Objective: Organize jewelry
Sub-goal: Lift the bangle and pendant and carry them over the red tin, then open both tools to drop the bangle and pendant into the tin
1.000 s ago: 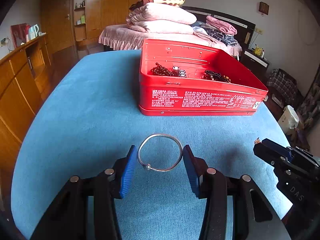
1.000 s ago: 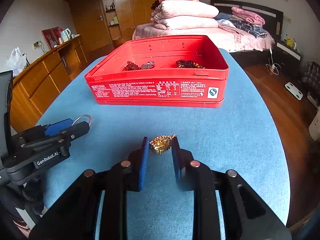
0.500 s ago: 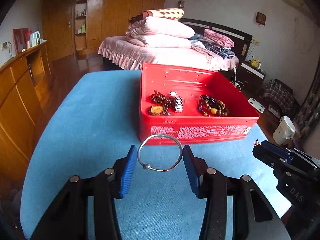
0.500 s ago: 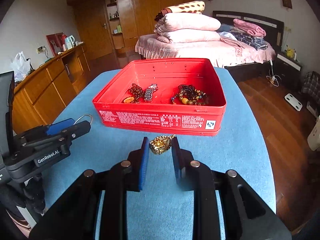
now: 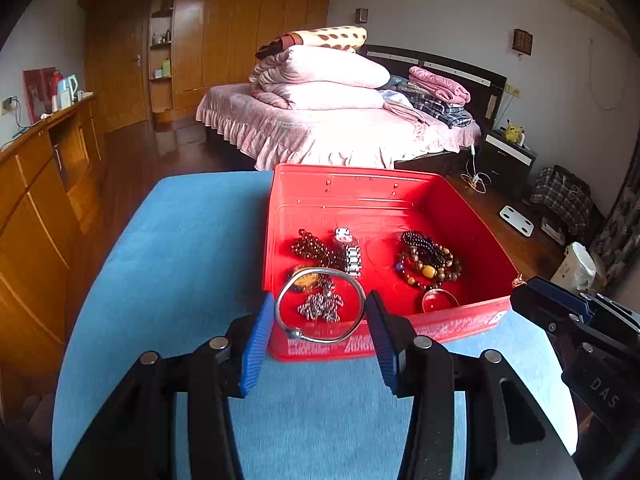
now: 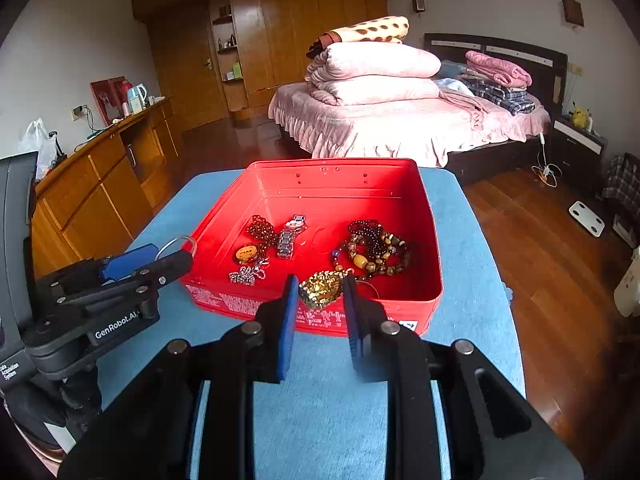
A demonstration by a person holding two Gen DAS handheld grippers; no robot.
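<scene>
Left gripper (image 5: 320,316): pinched silver bangle (image 5: 320,305) over red tin (image 5: 472,316) front edge | Right gripper (image 6: 320,300): clamped gold ornament (image 6: 321,289) above tin's near wall | Risk: early release would drop either piece outside, onto blue table (image 5: 168,248).

"GenRobot.AI" stands in white letters on the black body of the left gripper (image 6: 149,257), seen from the right wrist view; lower on the same device, at the frame's edge, small white print reads "Data Acquisition System", though it is only partly legible. In the left wrist view, the letters "DAS" are embossed on the black body of the right gripper (image 5: 560,308). The near outer wall of the red tin box (image 6: 320,318) carries white printed lines and a small square logo, all too small and blurred to read.
</scene>
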